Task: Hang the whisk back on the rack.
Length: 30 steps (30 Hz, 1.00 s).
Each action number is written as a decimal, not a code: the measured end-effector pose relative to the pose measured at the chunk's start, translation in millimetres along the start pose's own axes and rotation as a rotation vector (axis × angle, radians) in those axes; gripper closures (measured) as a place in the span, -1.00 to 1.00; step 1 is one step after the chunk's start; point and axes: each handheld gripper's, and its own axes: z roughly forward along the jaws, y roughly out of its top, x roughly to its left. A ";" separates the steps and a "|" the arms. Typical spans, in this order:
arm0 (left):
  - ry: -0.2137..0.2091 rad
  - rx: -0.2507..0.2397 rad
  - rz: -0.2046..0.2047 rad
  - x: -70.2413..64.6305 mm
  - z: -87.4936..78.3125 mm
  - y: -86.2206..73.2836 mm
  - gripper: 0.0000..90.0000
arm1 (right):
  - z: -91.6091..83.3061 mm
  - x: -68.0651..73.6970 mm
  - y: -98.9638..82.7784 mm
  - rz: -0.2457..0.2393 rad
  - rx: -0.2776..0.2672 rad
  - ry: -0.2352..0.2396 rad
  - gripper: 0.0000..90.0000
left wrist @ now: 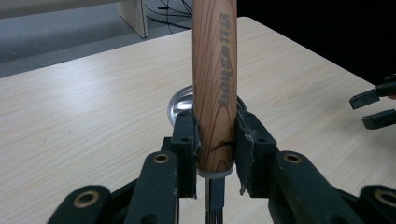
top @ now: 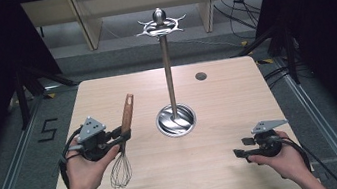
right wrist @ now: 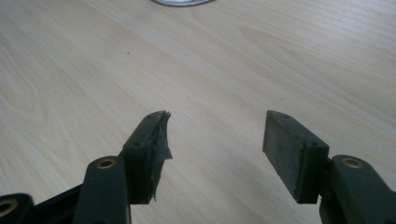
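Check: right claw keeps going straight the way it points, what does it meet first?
Probably bare table first, the right claw angles down at it. The stand's round base lies farther along; depth is unclear.

A light wooden worktop (top: 228,166) carries a metal utensil stand (top: 166,59): its round, shiny base (top: 176,120) sits near the middle, and 1 slim upright pole ends in a ring of hooks (top: 160,25). A small dark round hole (top: 200,76) lies toward the far edge.

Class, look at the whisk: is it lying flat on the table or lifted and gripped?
Gripped: the left hand-held gripper presses both pads on the whisk at its wooden handle, wires hanging down.
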 end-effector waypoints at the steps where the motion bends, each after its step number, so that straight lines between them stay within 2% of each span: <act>1: -0.007 -0.007 -0.003 -0.7 0.2 1.1 0.56 | 0.2 0.1 0.0 0.001 -0.001 0.000 -0.09; 9: -0.017 -0.018 -0.003 -5.8 2.1 9.1 0.56 | 0.1 0.2 0.1 0.005 -0.001 0.000 -0.09; 13: -0.013 -0.019 0.016 -7.4 2.9 12.4 0.56 | 0.4 0.3 0.2 0.005 -0.002 0.001 -0.09; 15: -0.014 -0.020 0.002 -8.5 3.4 13.2 0.56 | 0.4 0.3 0.2 0.005 -0.003 0.001 -0.09; 16: -0.025 -0.026 0.012 -8.3 4.0 14.2 0.56 | 0.3 0.2 0.2 0.005 -0.003 0.000 -0.09; 19: -0.017 -0.025 0.016 -9.4 3.5 17.1 0.56 | 0.5 -0.1 0.2 0.004 -0.003 -0.001 -0.09; 20: -0.018 -0.014 0.033 -8.4 2.4 18.3 0.56 | 0.5 -0.1 0.2 0.004 -0.003 0.000 -0.09; 24: -0.028 -0.026 0.036 -7.9 1.9 22.8 0.56 | 0.4 -0.4 0.4 -0.003 -0.009 0.001 -0.09; 26: -0.022 -0.031 0.030 -8.1 1.0 25.0 0.56 | -0.4 0.0 0.4 0.008 -0.002 -0.001 -0.09; 27: -0.020 -0.049 0.014 -9.6 1.9 26.2 0.56 | -0.6 -0.5 0.5 0.008 0.003 0.007 -0.09; 30: -0.022 -0.050 0.019 -10.2 1.9 28.9 0.56 | -0.9 0.1 0.4 0.016 0.008 0.010 -0.09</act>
